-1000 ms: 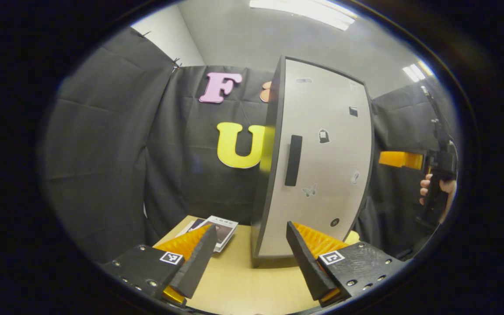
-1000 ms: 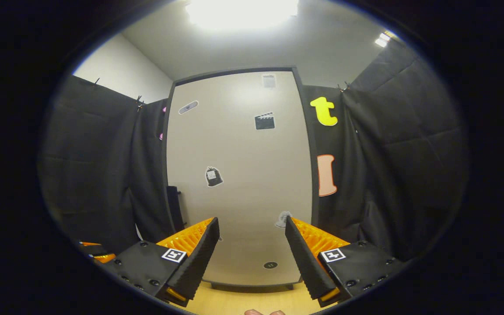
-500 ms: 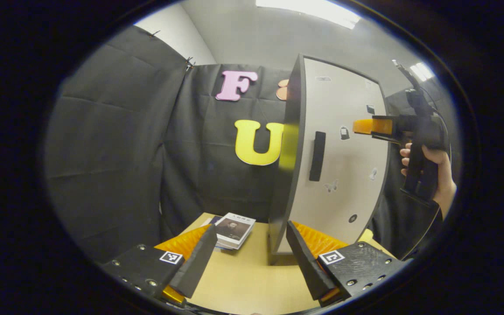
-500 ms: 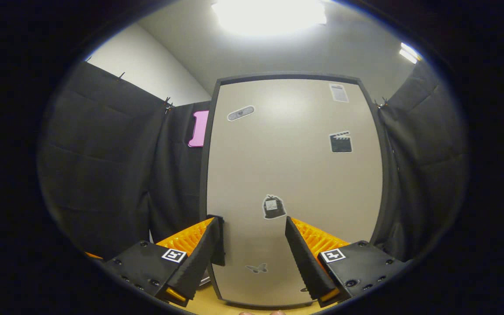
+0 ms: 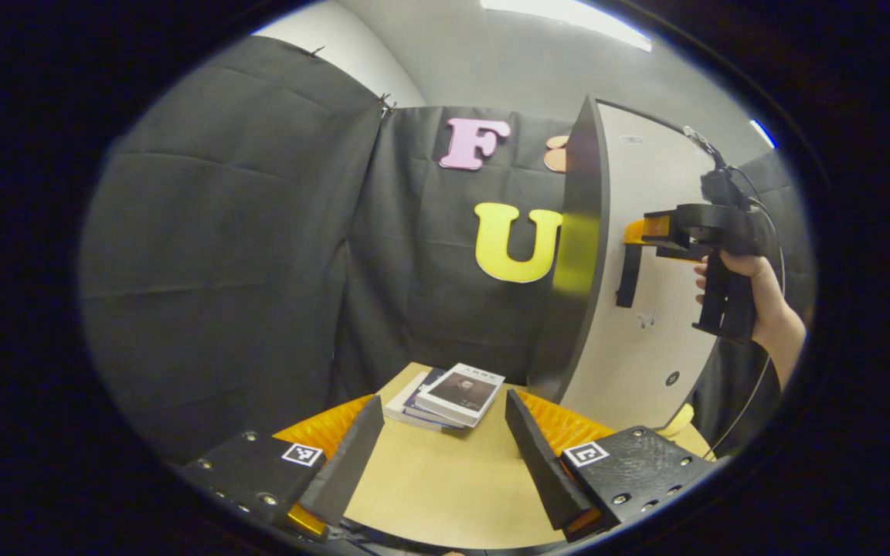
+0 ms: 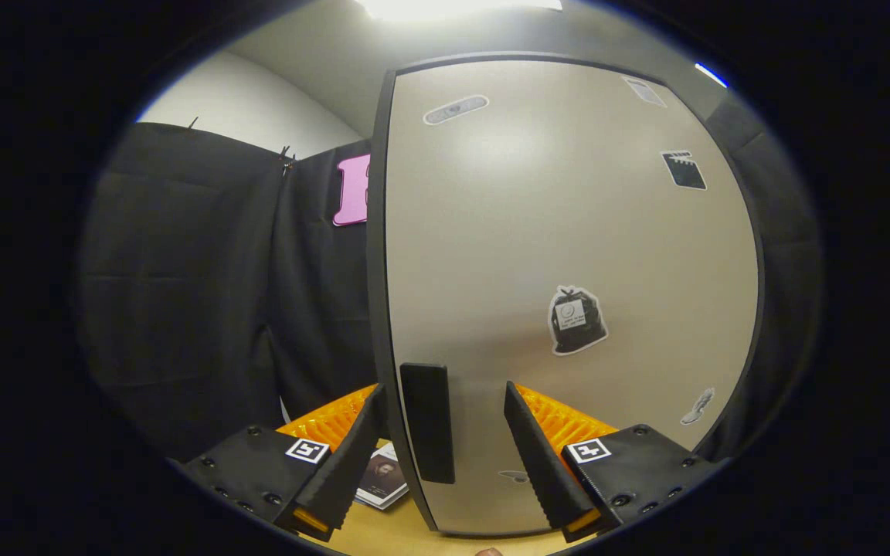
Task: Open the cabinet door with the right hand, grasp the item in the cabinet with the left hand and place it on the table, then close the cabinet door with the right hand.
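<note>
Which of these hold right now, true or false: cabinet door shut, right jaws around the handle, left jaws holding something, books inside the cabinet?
1. The beige cabinet door with black edging is shut. True.
2. The right gripper has its jaws open on either side of the black bar handle, not clamped. True.
3. The left gripper holds an item. False: its jaws are open and empty over the light wooden table.
4. The small stack of books lies inside the cabinet. False: it lies on the table beside the cabinet.

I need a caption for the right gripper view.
Open right gripper straddling the handle of the closed cabinet door.
</note>
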